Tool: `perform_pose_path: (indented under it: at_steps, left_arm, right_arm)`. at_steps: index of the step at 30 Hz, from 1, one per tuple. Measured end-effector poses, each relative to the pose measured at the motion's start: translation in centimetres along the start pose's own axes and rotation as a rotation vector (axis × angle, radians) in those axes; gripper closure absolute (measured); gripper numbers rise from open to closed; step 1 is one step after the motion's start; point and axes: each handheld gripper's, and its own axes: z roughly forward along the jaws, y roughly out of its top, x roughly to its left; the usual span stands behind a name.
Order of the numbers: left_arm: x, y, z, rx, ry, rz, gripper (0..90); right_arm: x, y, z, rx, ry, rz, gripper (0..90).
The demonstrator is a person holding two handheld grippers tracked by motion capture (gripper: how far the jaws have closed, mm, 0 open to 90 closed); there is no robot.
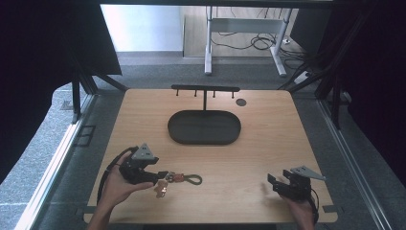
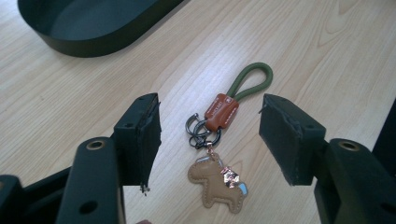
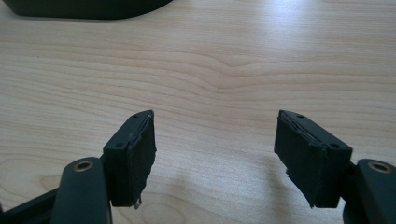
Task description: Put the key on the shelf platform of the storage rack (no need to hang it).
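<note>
A keychain [image 2: 219, 140] lies flat on the wooden table [image 1: 268, 143]: a green cord loop [image 2: 254, 79], a brown leather tab [image 2: 221, 111], dark metal clasps and a tan horse-shaped charm [image 2: 217, 184]. In the high view the keychain [image 1: 182, 179] rests just right of my left gripper [image 1: 163, 176]. Seen from the left gripper view, my left gripper [image 2: 210, 133] stands open with its jaws either side of the keychain, not touching it. My right gripper [image 1: 274, 182] is open over bare wood near the front right; my right gripper [image 3: 215, 154] holds nothing.
A black oval tray [image 1: 204, 127] sits mid-table, with a black T-shaped hook rack [image 1: 205, 89] rising behind it. A small dark disc [image 1: 241, 102] lies at the back right. The tray's rim [image 2: 116, 39] shows ahead of the left jaws.
</note>
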Motion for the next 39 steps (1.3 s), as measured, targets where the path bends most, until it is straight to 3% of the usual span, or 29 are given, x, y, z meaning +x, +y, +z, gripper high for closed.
perform_pose_path:
  at_steps: [7, 17, 28, 34, 39]
  left_arm:
    - [-0.3, 1.3, 1.3, 0.023, -0.021, 0.043, 41.1]
    - [-0.2, 2.4, 2.5, 0.039, -0.023, 0.048, 43.1]
    - [-0.5, 4.7, 4.8, 0.161, -0.079, 0.171, 42.2]
    - [-0.4, 5.0, 6.0, 0.221, -0.112, 0.207, 42.4]
    - [-0.1, 5.1, 6.6, 0.258, -0.108, 0.235, 43.6]
  right_arm:
    - [-0.1, -0.1, 0.1, 0.000, 0.014, -0.002, 28.8]
    - [-0.1, -0.1, -0.2, -0.008, 0.018, 0.003, 28.7]
    - [-0.1, -0.2, 0.0, -0.004, 0.025, -0.005, 28.1]
    - [-0.1, -0.2, 0.1, -0.002, 0.025, -0.005, 28.1]
    - [-0.1, -0.2, 0.1, -0.001, 0.024, -0.005, 28.1]
